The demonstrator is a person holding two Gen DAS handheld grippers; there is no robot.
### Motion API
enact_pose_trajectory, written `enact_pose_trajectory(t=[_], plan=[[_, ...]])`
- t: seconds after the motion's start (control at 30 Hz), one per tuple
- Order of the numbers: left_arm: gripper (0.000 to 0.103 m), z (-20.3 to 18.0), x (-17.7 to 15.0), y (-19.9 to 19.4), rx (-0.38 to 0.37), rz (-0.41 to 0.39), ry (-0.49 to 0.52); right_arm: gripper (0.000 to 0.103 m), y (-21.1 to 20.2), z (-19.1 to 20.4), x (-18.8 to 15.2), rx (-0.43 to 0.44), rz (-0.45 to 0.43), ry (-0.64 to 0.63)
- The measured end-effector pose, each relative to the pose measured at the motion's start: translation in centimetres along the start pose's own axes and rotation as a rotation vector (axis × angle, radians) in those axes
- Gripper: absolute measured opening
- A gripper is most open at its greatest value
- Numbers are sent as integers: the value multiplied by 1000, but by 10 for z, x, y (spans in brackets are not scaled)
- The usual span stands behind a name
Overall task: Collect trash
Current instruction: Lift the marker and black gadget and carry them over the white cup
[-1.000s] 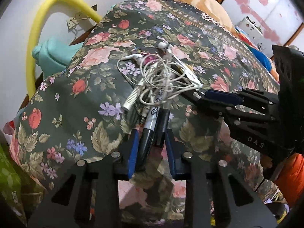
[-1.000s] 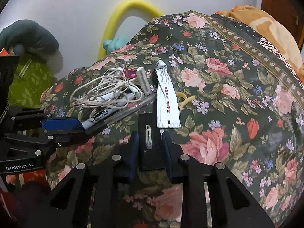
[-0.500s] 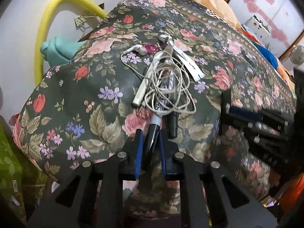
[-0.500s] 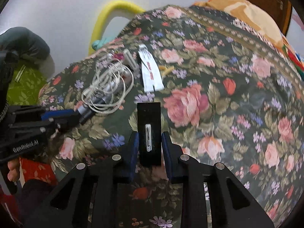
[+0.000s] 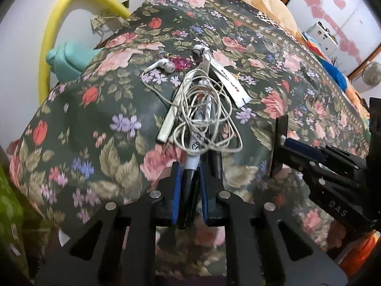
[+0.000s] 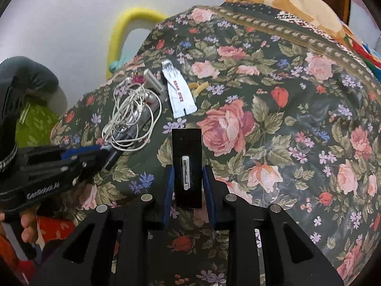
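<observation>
Left wrist: fingers [image 5: 190, 178] pinch marker [image 5: 194, 143] (earphone cord [image 5: 204, 116] tangled over); right fingers [image 6: 188, 178] pinch black card [image 6: 187, 164].

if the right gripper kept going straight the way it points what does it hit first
The right gripper is shut on a flat black card. Straight ahead lies the white packet on the floral bedspread. The card's front edge would probably reach it first, though it might meet the bedspread sooner; depth is unclear.

Two close forward-facing wrist views over a floral bedspread [image 5: 100, 124], both sharing the tangled earphones [image 6: 129, 116].
</observation>
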State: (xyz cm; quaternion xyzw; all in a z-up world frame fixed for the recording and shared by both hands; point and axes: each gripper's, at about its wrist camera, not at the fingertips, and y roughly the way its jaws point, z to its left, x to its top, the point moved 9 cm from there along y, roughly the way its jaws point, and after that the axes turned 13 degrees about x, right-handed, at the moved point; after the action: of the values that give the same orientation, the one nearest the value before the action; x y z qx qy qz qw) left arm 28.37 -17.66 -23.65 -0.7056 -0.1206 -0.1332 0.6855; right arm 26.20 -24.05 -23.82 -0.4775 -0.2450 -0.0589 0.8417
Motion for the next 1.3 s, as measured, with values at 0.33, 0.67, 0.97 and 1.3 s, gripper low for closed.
enact_pose_trajectory(t=[0.33, 0.67, 0.97, 1.3], plan=[[14, -3, -44, -29, 10, 14, -14, 22, -34, 25, 3, -7, -54, -35], [12, 6, -52, -69, -20, -62, -99, 21, -61, 57, 5, -34, -110, -98], [12, 15, -44, -77, -56, -91, -161, 21, -66, 81, 4, -38, -125, -126], [23, -10, -44, -31, 10, -29, -20, 21, -57, 63, -3, -20, -91, -70]])
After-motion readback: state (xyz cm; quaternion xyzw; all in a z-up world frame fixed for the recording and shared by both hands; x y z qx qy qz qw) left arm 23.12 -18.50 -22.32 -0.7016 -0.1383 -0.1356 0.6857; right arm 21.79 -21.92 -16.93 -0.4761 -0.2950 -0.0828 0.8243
